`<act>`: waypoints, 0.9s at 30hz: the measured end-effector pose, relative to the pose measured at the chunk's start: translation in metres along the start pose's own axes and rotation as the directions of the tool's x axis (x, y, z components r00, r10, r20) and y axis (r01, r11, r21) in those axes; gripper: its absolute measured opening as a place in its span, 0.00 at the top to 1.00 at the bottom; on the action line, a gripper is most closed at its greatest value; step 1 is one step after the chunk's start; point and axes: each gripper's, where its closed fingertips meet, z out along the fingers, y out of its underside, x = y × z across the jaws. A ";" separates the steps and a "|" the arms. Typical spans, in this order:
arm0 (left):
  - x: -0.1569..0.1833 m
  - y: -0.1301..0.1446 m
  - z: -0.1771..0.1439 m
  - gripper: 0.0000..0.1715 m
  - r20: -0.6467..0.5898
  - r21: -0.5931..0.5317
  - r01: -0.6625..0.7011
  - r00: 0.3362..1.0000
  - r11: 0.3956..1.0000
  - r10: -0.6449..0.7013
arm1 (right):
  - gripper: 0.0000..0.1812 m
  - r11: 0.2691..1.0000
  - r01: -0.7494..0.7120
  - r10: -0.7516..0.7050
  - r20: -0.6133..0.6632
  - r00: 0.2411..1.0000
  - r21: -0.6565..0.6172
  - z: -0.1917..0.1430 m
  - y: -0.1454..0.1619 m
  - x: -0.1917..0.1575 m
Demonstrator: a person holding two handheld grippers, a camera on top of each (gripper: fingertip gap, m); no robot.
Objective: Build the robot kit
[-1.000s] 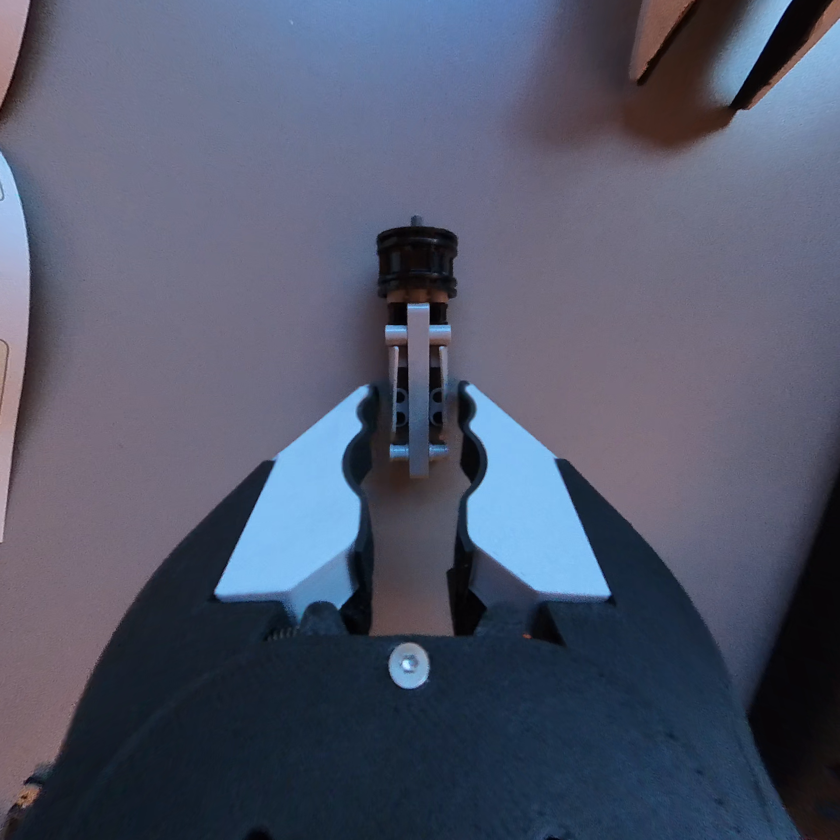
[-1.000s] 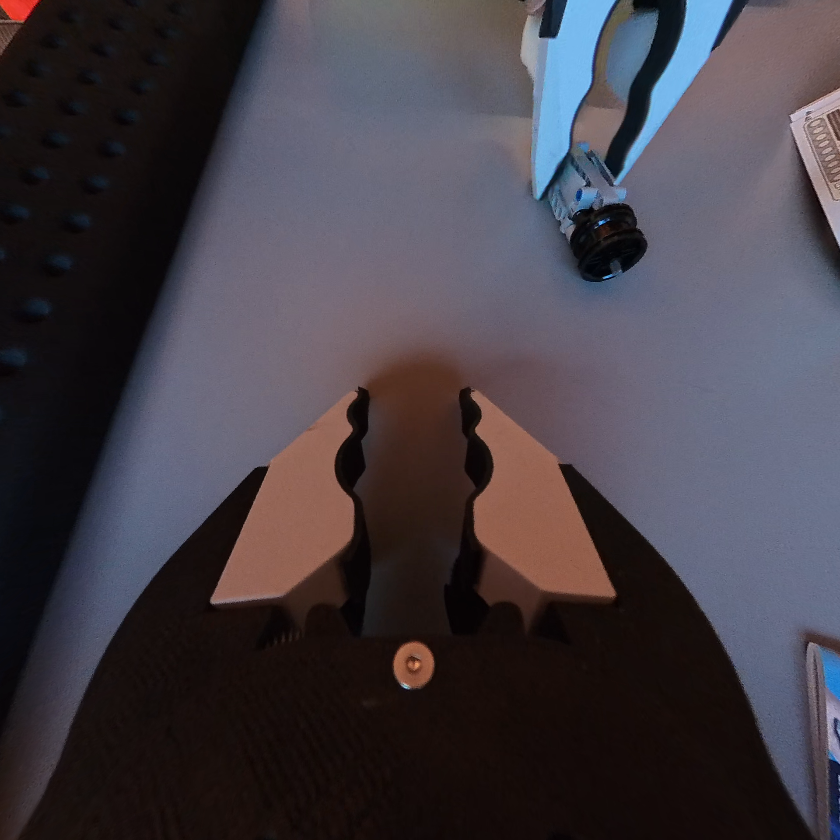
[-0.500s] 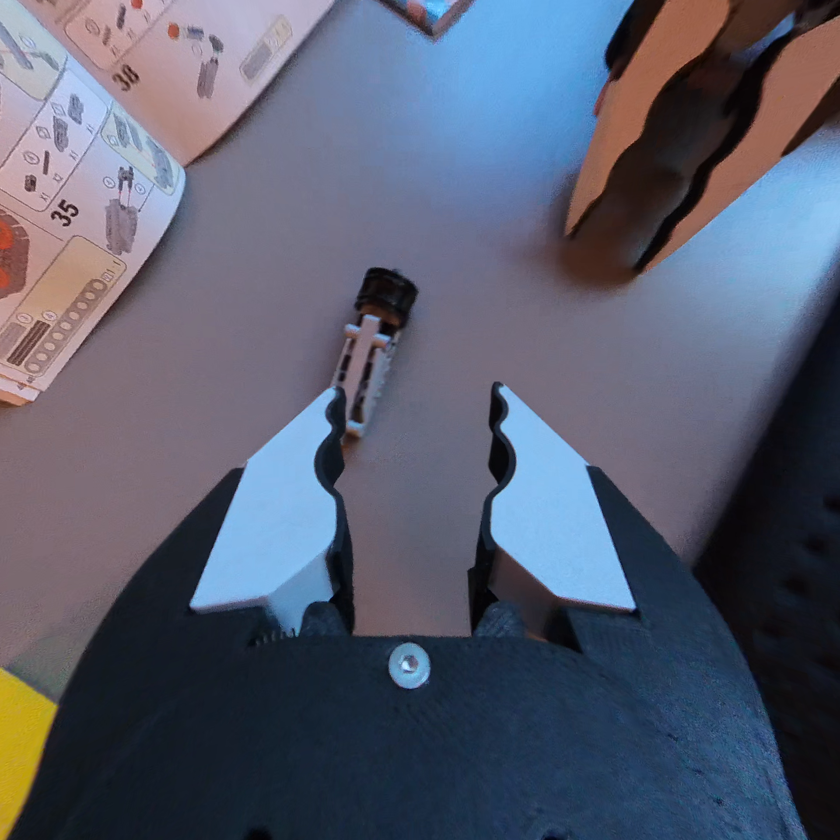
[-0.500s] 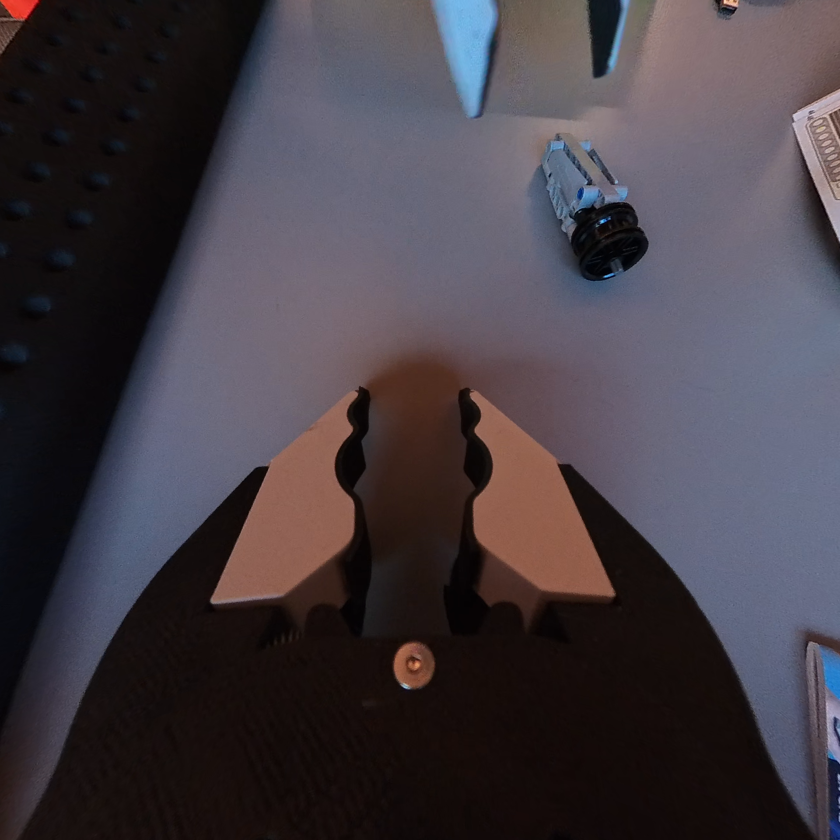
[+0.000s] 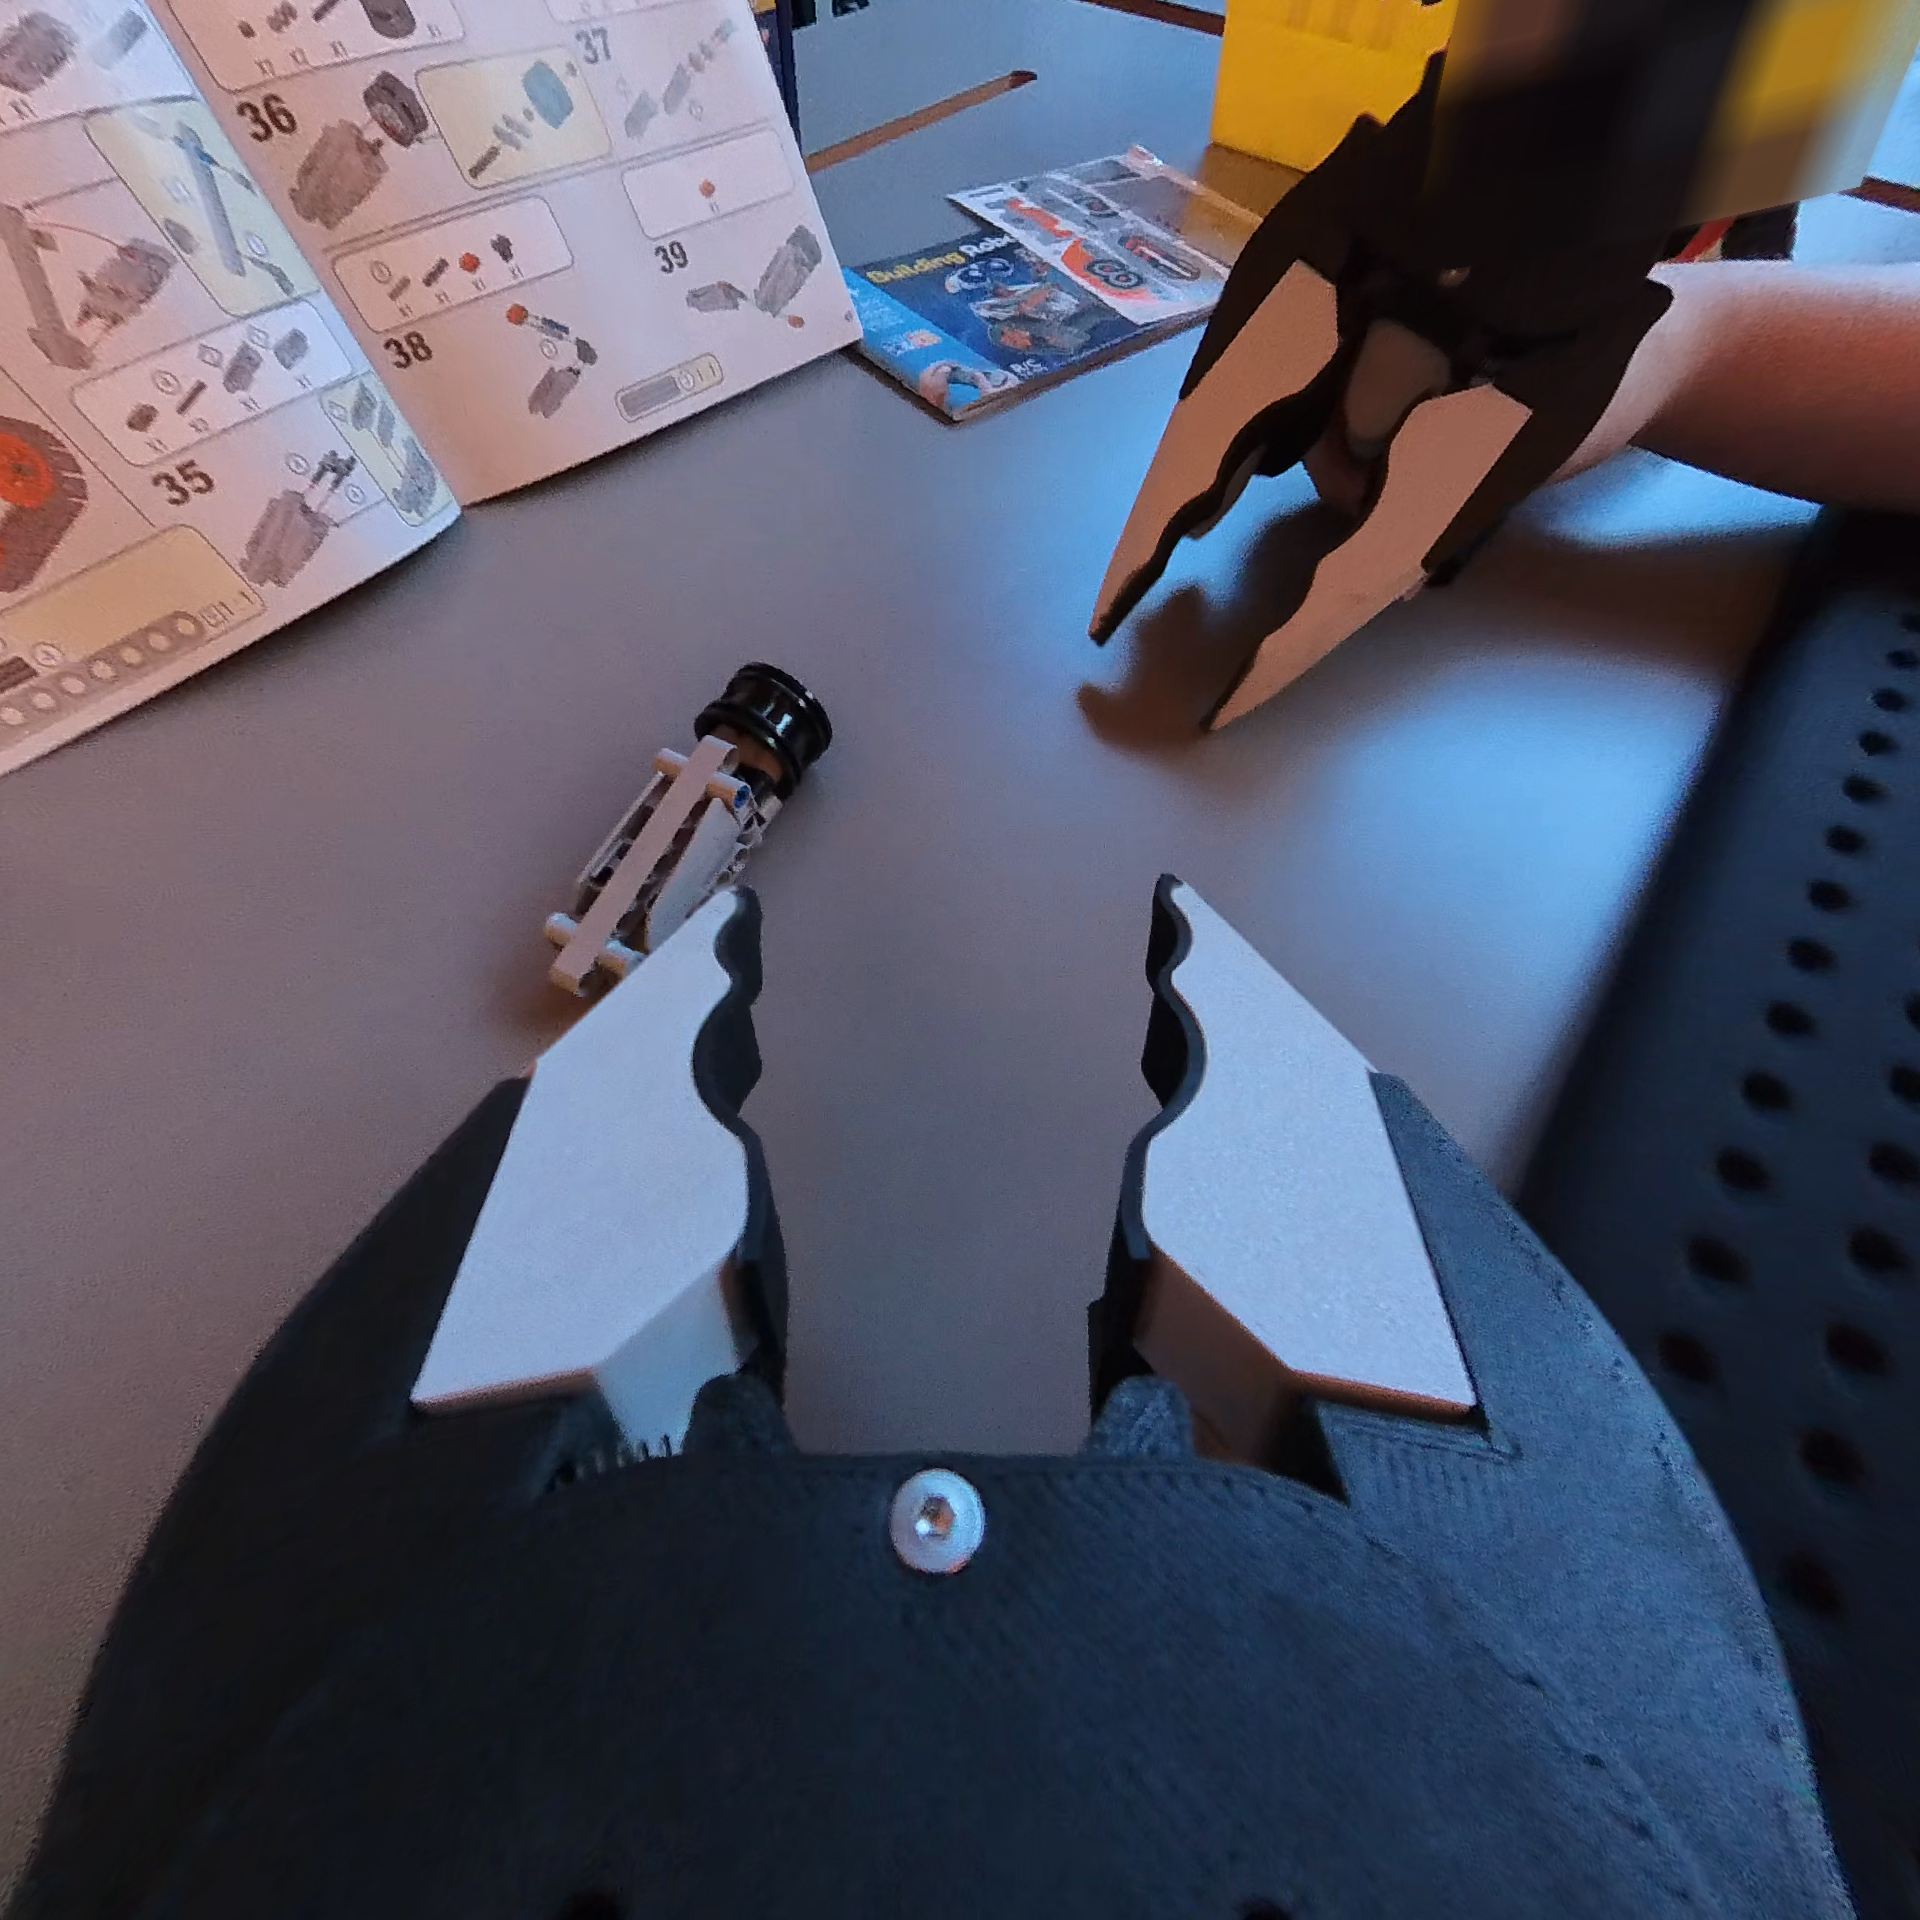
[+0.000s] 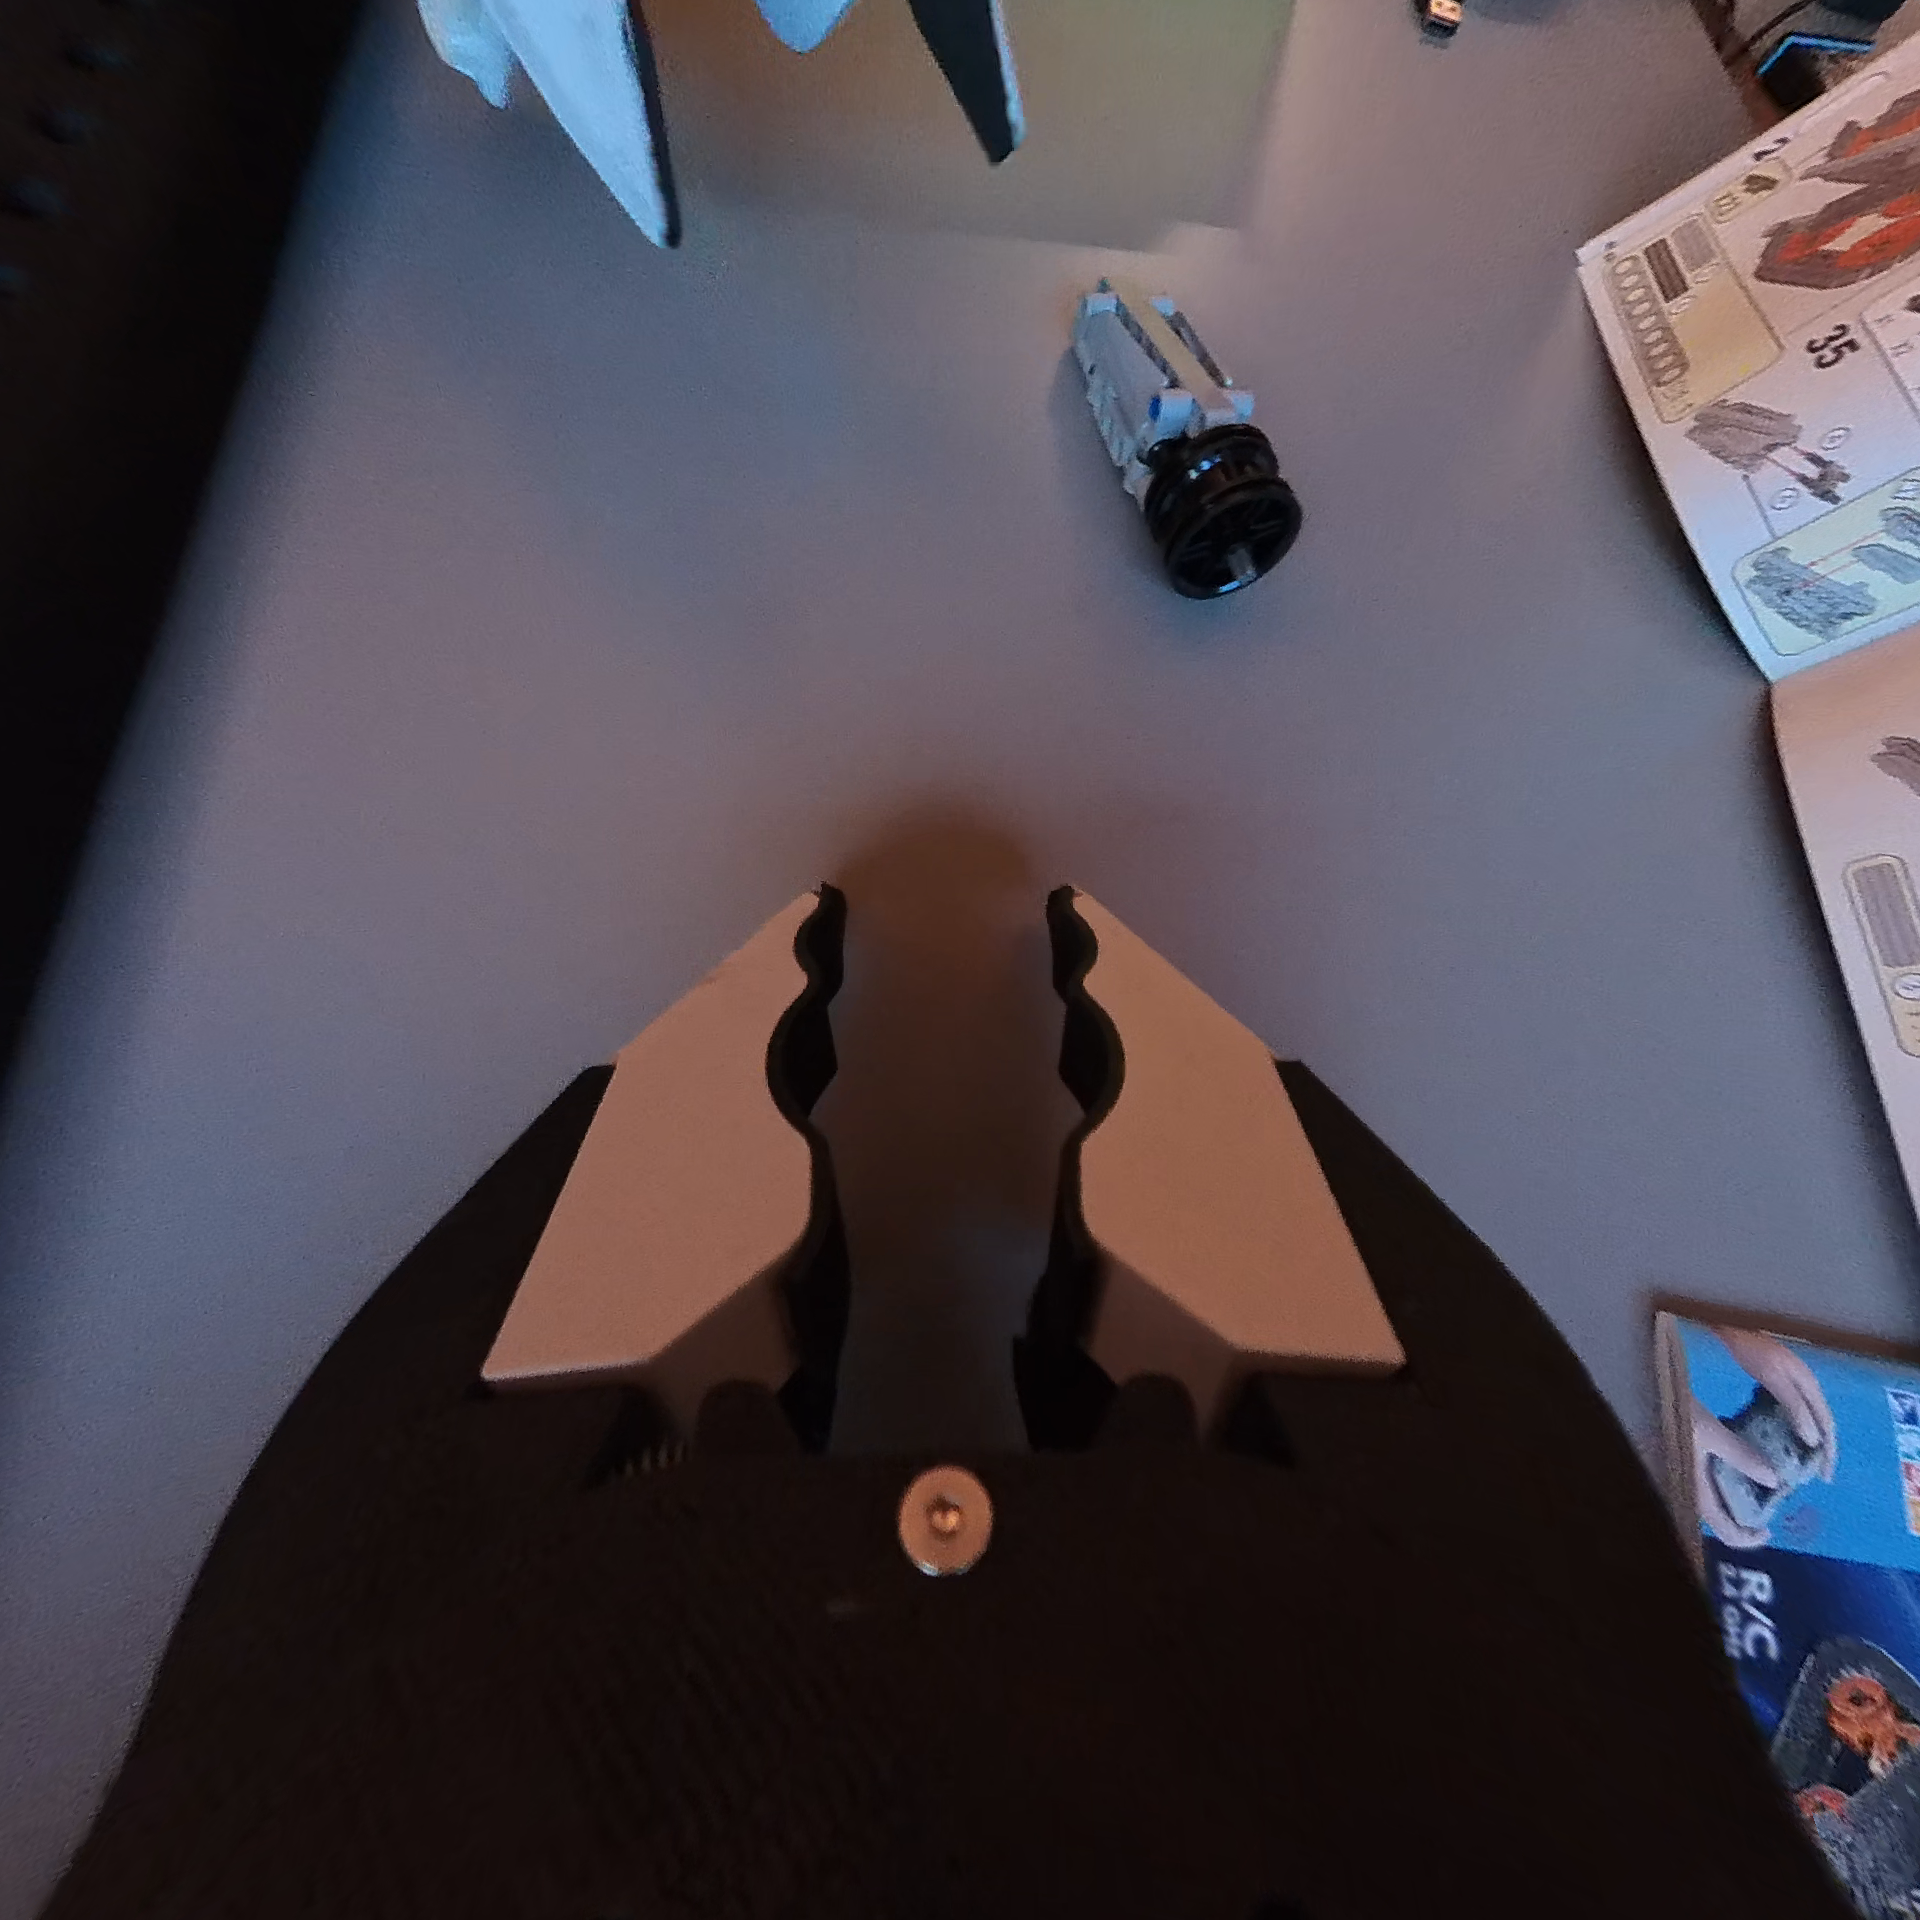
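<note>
Left gripper [image 5: 954,906]: jaws are gaping wide, holding nothing.
Right gripper [image 6: 945,896]: jaws are sitting narrow, holding nothing.
Toy part [image 5: 694,821]: lying on the tabletop [image 5: 935,665], at 11 o'clock of the left gripper.
Booklet [image 5: 312,291]: lying open at 10 o'clock.

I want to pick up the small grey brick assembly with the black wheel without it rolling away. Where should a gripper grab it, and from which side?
Probably the grey beam section of the brick assembly, not its black wheel. It lies flat on the table, and the beams' long flat sides suit two fingers. Come from above, jaws across its width; the open left gripper is nearest.
</note>
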 end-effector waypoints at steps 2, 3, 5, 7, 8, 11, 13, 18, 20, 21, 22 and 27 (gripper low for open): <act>0.004 0.004 0.000 0.57 -0.021 -0.020 0.015 1.000 1.000 -0.015 | 0.79 1.000 0.005 -0.005 0.000 1.000 -0.002 -0.001 0.001 0.001; 0.008 0.006 0.001 0.57 -0.037 -0.033 0.018 0.999 0.999 -0.019 | 0.79 1.000 0.005 -0.005 0.003 1.000 -0.001 -0.001 0.001 0.001; 0.014 0.013 0.003 0.58 -0.051 -0.066 0.007 0.999 0.998 -0.011 | 0.79 1.000 0.001 -0.001 0.012 1.000 0.000 0.000 0.001 0.000; 0.017 0.018 0.005 0.58 -0.043 -0.097 -0.023 0.999 0.995 0.018 | 0.80 1.000 -0.003 0.004 0.015 1.000 -0.001 0.001 0.000 0.000; 0.017 0.019 0.005 0.58 -0.040 -0.106 -0.034 0.999 0.994 0.030 | 0.80 1.000 -0.005 0.005 0.017 1.000 -0.002 0.001 0.001 0.000; 0.017 0.020 0.006 0.59 -0.043 -0.113 -0.034 0.999 0.993 0.029 | 0.81 1.000 -0.001 0.001 0.020 1.000 -0.001 0.001 0.001 -0.001; 0.022 0.019 0.007 0.59 -0.072 -0.105 -0.030 0.997 0.994 0.022 | 0.82 1.000 0.001 -0.001 0.027 1.000 -0.002 0.000 0.001 -0.002; 0.020 0.023 0.007 0.61 -0.051 -0.122 -0.053 0.998 0.991 0.047 | 0.83 1.000 -0.011 0.012 0.051 0.999 -0.005 0.000 0.001 -0.007; 0.017 0.024 0.007 0.61 -0.039 -0.127 -0.047 0.998 0.991 0.043 | 0.83 1.000 -0.012 0.013 0.052 0.999 -0.005 0.000 0.001 -0.007; 0.017 0.023 0.007 0.61 -0.040 -0.122 -0.044 0.998 0.992 0.040 | 0.83 1.000 -0.013 0.014 0.053 0.999 -0.005 0.000 0.001 -0.007; 0.018 0.022 0.006 0.61 -0.047 -0.114 -0.042 0.998 0.993 0.037 | 0.83 1.000 -0.014 0.014 0.053 0.999 -0.005 0.000 0.001 -0.007; 0.030 0.015 0.005 0.61 -0.108 -0.079 -0.034 0.994 0.996 0.025 | 0.83 1.000 -0.018 0.018 0.064 0.998 -0.006 0.000 0.000 -0.009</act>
